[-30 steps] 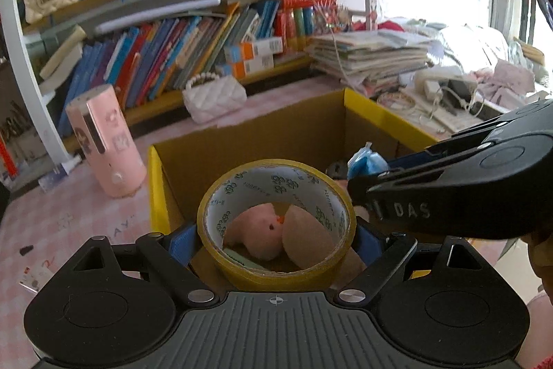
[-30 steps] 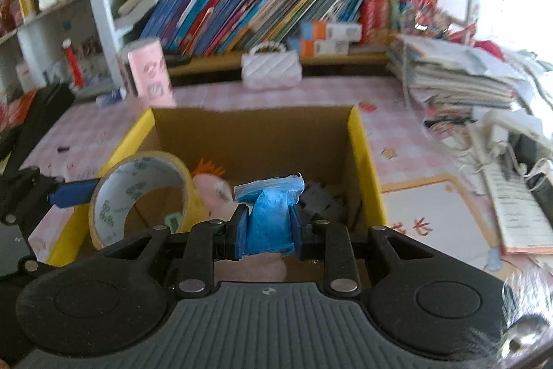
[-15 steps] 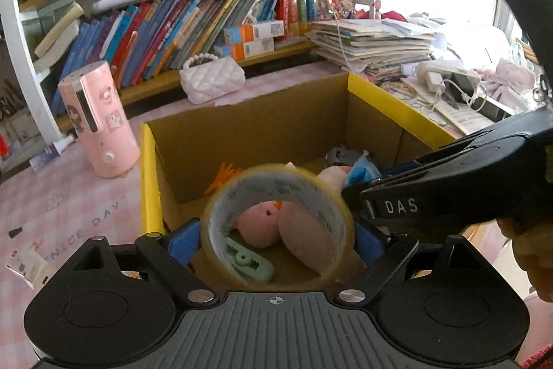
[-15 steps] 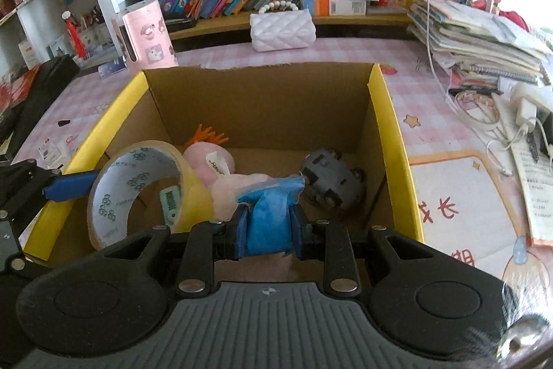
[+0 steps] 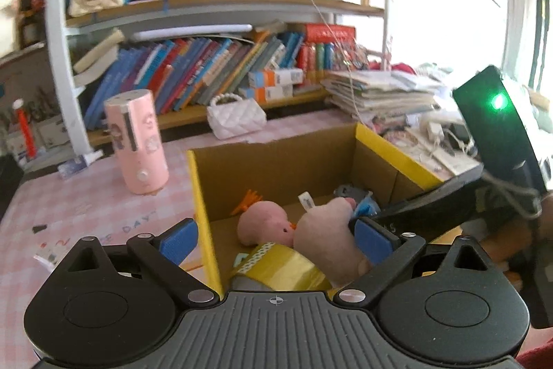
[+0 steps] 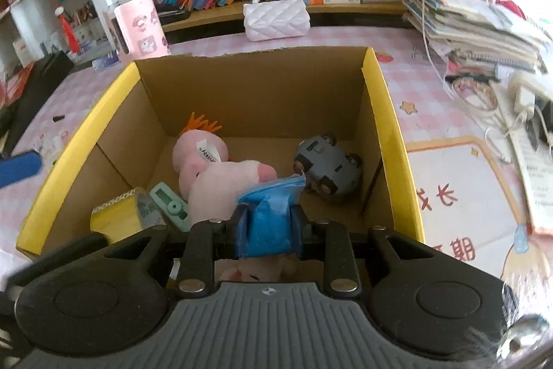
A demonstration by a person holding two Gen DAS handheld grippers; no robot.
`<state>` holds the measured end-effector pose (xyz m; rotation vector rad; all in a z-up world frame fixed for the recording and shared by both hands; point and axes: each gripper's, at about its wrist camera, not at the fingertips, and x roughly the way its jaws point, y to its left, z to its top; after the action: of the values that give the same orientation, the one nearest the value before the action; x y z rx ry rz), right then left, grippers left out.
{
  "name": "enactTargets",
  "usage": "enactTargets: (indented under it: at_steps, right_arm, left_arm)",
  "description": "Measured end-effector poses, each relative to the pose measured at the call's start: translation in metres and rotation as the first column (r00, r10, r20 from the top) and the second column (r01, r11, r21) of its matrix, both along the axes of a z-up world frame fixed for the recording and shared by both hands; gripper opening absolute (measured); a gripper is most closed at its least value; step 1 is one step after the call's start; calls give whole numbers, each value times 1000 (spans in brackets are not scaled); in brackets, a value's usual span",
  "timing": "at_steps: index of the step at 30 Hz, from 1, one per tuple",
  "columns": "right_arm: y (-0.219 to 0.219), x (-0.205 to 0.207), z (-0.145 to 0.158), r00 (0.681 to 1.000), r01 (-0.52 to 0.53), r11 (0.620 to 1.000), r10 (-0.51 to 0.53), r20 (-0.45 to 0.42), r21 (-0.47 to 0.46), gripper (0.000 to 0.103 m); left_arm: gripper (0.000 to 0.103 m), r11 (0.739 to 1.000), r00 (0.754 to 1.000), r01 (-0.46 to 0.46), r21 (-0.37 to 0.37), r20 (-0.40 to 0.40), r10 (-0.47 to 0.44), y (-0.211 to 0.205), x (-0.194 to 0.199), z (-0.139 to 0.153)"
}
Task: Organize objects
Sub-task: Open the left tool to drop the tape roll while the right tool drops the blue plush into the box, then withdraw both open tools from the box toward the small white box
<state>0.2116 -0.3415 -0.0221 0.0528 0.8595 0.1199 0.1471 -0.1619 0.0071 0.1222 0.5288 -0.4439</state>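
Looking along the left hand-held gripper (image 5: 274,239), its blue pads (image 5: 178,239) stand wide apart with nothing between them; the left pad sits outside the cardboard box's (image 5: 276,168) yellow-edged left wall, the right pad over the box's inside; within the box this view shows the yellow tape roll (image 5: 283,265) lying at the near wall, just below the gripper, beside a pink plush toy (image 5: 266,222) with an orange tuft; only a sliver of a grey thing shows by the far right corner of the box; the right hand-held gripper (image 5: 366,213) reaches in over the box's right wall, a green light glowing on the black unit behind it; left of the box, on the pink checked counter (image 5: 86,206), stands a pink cylinder (image 5: 136,142); behind the box sits a white quilted purse (image 5: 236,120).

From the right wrist, the right hand-held gripper (image 6: 268,223) is clamped narrow on a blue packet (image 6: 269,217), held above the near middle of the box (image 6: 255,85); this view lays the box floor open: the plush toy (image 6: 214,172) in the middle, a grey toy car (image 6: 328,166) upside down at the right wall, a small mint-green tool (image 6: 169,203) between the plush and the tape roll (image 6: 121,217) in the near left corner; right of the box, a paper stack (image 6: 473,26) and cables lie on the counter (image 6: 428,113).
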Motion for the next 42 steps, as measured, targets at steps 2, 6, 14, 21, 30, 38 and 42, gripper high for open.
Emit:
enactTargets:
  at_steps: [2,6,14,21,30,38,42]
  right_arm:
    - [1,-1,-2,1000,-4,1000,4,-2,-15,24]
    - [-2,-4,-1,1000,27,1000,-27,-1,-2,24]
    - [6,-27,16,994,91,996,-91,60,8,40]
    - [17,-63,36,976,166,986,-167,138,17,46]
    - [46,-116,48,956,236,971,-238,171,32,49]
    - [87,-159,37,955,267,964,-265,133,2,50]
    - [107,-180,25,958,272,962,-267,107,-37,50]
  left_arm:
    - [99,999,1000,-28,-16,1,28,7,-4,1]
    - [99,996,996,-87,-34,-9,87,22,-10,0]
    - [99,968,972,-226,-106,-92,217,62,-18,-7]
    - [99,964,968,-242,-107,-91,233,83,-32,-7]
    - [99,973,976,-206,-101,-95,197,111,-59,-9]
    - [99,978,975,-201,-50,-110,195,134,-85,-14]
    - [99,983,975,-185,-7,-127,182,141,-100,-21]
